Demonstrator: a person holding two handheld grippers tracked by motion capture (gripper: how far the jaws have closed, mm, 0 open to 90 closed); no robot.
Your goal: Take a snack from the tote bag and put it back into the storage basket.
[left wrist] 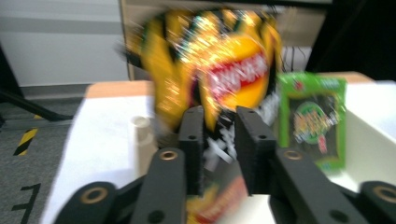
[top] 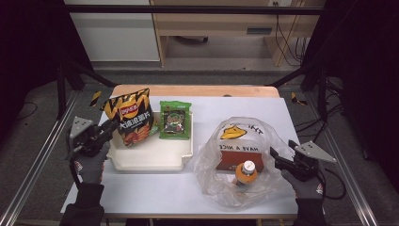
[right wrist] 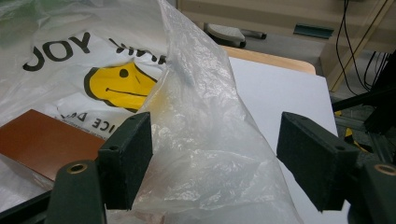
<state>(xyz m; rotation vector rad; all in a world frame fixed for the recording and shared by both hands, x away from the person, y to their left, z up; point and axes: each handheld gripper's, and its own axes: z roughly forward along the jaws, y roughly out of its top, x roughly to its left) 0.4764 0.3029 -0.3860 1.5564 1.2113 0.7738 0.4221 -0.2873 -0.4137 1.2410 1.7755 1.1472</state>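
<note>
On the white table (top: 155,188), a cream plastic tray (top: 155,157) sits left of centre and carries two snack packs: a yellow-and-black striped crisp bag with a red logo (top: 131,117) standing upright at the tray's left end, and a flat green foil packet (top: 175,119) just beside it on the right. The left gripper (top: 112,126) reaches in from the table's left edge, and in the left gripper view its two black jaws are clenched on the lower part of the crisp bag (left wrist: 219,70), the crinkled foil pinched between the pads, with the green packet (left wrist: 312,116) close on the right and the tray's pale wall (left wrist: 369,135) beyond. To the right of the tray lies a crumpled clear plastic bag printed with a yellow smiley face (top: 237,155); inside it are a reddish-brown flat box (top: 239,160) and an orange bottle with a white cap (top: 246,172). The right gripper (top: 277,157) rests at the bag's right edge with its jaws spread wide, released, and in the right gripper view a fold of the clear bag (right wrist: 205,140) rises between them, touching the left jaw.
</note>
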